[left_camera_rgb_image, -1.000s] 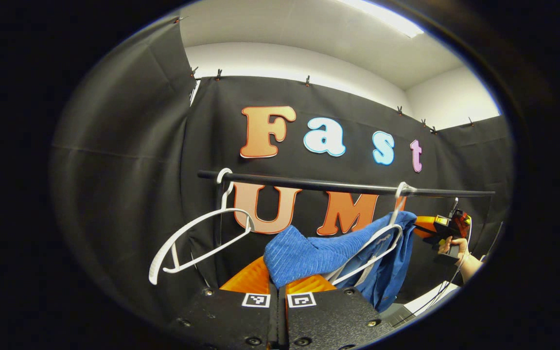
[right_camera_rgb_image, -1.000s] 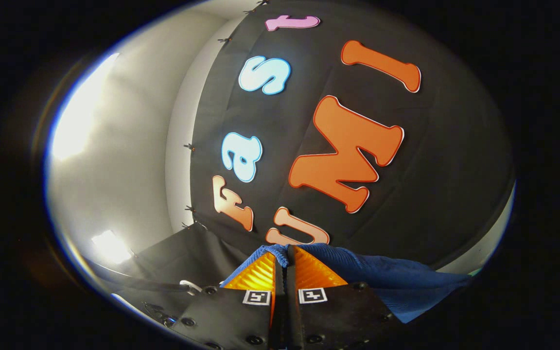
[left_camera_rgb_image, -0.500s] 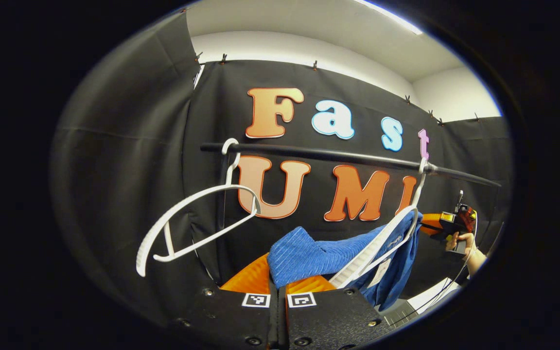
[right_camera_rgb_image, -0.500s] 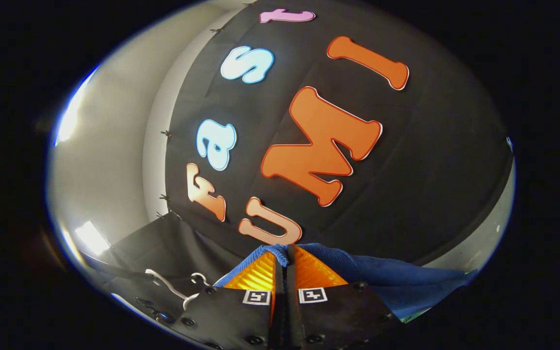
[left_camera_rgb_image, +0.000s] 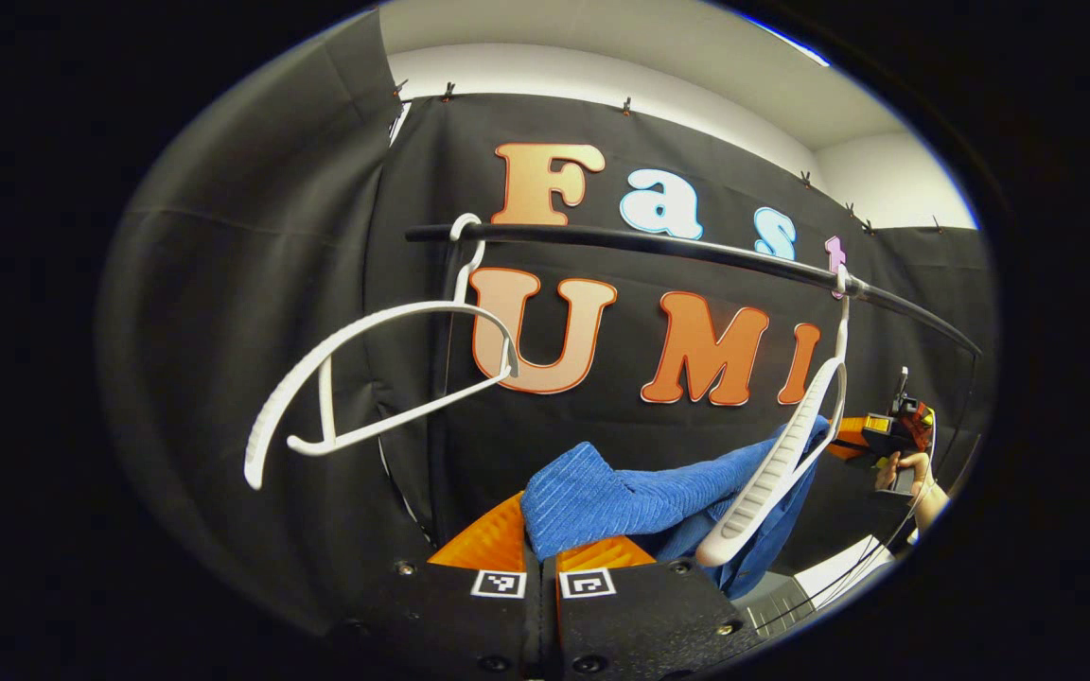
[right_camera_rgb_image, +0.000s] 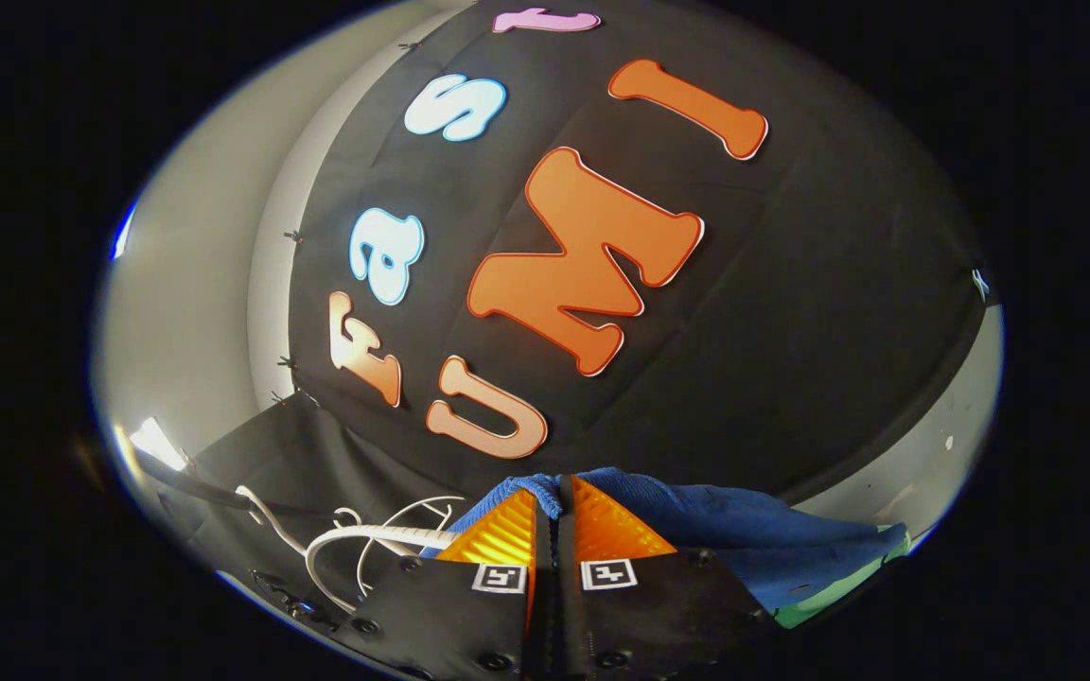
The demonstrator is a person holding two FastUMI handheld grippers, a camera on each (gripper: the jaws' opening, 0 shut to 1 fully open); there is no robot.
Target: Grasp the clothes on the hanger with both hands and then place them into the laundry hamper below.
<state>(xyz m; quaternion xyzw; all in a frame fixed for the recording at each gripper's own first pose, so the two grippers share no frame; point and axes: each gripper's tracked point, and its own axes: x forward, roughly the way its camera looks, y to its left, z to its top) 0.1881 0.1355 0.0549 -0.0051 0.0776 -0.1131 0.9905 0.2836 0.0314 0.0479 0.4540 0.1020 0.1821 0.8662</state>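
Note:
A blue ribbed garment [left_camera_rgb_image: 630, 497] stretches between my two grippers, below the black rail [left_camera_rgb_image: 659, 248]. My left gripper [left_camera_rgb_image: 542, 547] is shut on one end of it. In the left gripper view the right gripper [left_camera_rgb_image: 871, 437], held by a hand [left_camera_rgb_image: 903, 470], grips the far end. A white hanger [left_camera_rgb_image: 782, 463] hangs from the rail with its arm in front of the cloth. In the right gripper view my right gripper [right_camera_rgb_image: 555, 492] is shut on the blue garment [right_camera_rgb_image: 744, 530], which trails off to the right.
An empty white hanger [left_camera_rgb_image: 365, 364] hangs at the left end of the rail. In the right gripper view white hangers [right_camera_rgb_image: 365, 539] and the rail [right_camera_rgb_image: 195, 482] lie at lower left. A green edge [right_camera_rgb_image: 848, 577] peeks under the cloth at lower right.
Both grippers have dropped lower with the garment, so the rail and hangers sit higher in the left gripper view. The right hanger has swung edge-on, with less cloth on it.

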